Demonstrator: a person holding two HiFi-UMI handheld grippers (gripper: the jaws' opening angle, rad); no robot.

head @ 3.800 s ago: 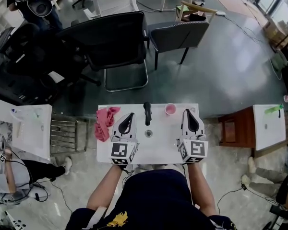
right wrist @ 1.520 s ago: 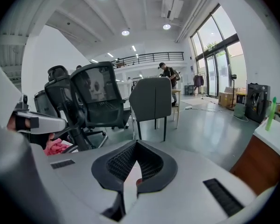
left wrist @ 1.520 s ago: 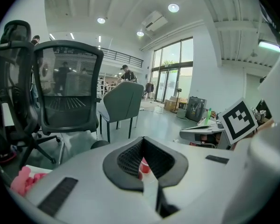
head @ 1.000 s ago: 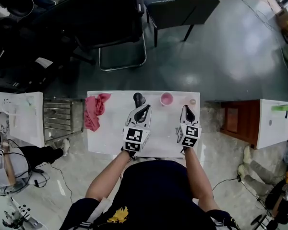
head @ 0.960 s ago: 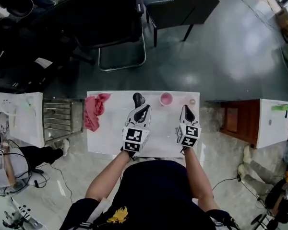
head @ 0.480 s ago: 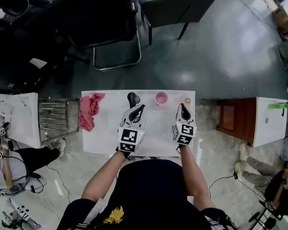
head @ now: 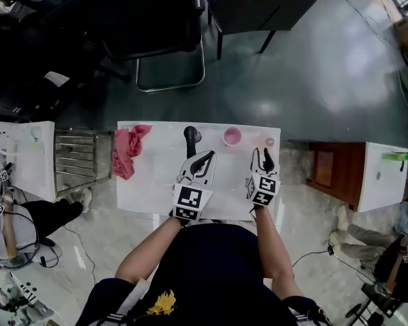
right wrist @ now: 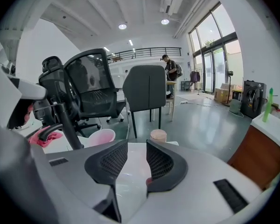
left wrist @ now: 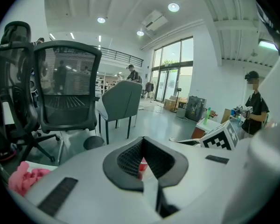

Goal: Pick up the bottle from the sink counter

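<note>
A small bottle (head: 270, 142) with a tan cap stands near the far right corner of the white sink counter (head: 153, 182). In the right gripper view the bottle (right wrist: 158, 135) is upright just beyond the jaws. My right gripper (head: 263, 153) sits short of it. Its jaws have just been opening and stand a little apart with nothing between them (right wrist: 136, 149). My left gripper (head: 207, 156) hovers mid-counter by the black faucet (head: 190, 136), with its pads (left wrist: 130, 157) meeting at the tip and holding nothing.
A pink cup (head: 232, 136) stands between the faucet and the bottle. A pink cloth (head: 126, 151) lies on the counter's left edge. Two chairs (head: 156, 26) stand beyond the counter, a brown cabinet (head: 324, 172) to its right and a metal rack (head: 75, 161) to its left.
The right gripper's jaws, together half a second ago, now stand slightly apart. Both hands stay nearly where they were; the head view has shifted a little.
</note>
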